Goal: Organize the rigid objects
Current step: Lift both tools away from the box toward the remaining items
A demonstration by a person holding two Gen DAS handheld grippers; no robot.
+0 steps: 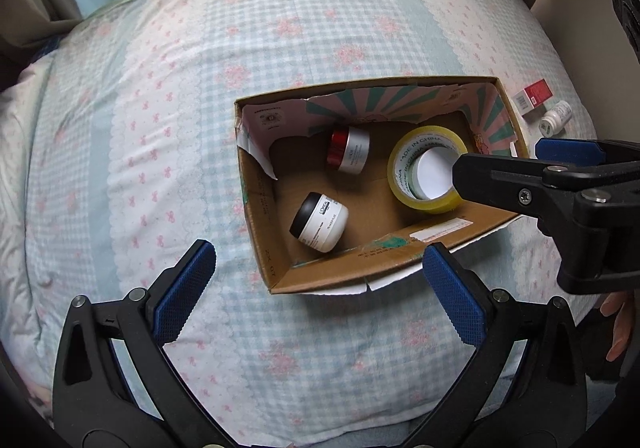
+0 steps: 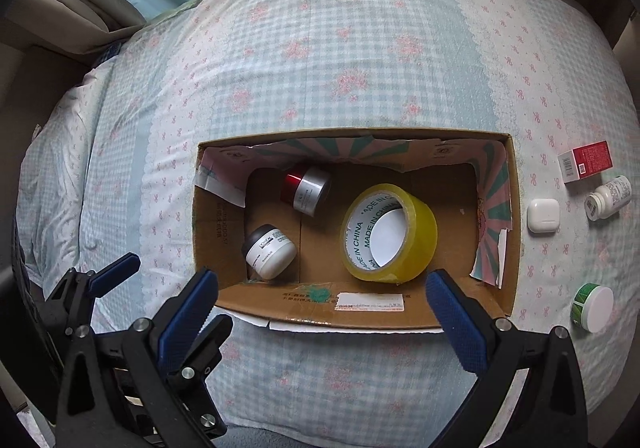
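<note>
An open cardboard box (image 1: 340, 272) (image 2: 360, 312) lies on the bed. In it are a yellow tape roll (image 1: 426, 170) (image 2: 388, 234), a white jar with a black lid (image 1: 320, 222) (image 2: 270, 250) and a silver jar with a red lid (image 1: 348, 150) (image 2: 308, 188). My left gripper (image 1: 318, 264) is open and empty, in front of the box's near-left corner. My right gripper (image 2: 320, 290) is open and empty above the box's near wall; it also shows in the left wrist view (image 1: 500, 164), reaching in from the right.
On the bedspread right of the box lie a red and white carton (image 2: 586, 160) (image 1: 534, 96), a white pill bottle (image 2: 608, 197) (image 1: 555, 118), a white earbud case (image 2: 543, 216) and a green and white jar (image 2: 594, 307). The checked bedspread (image 2: 360, 60) spreads beyond.
</note>
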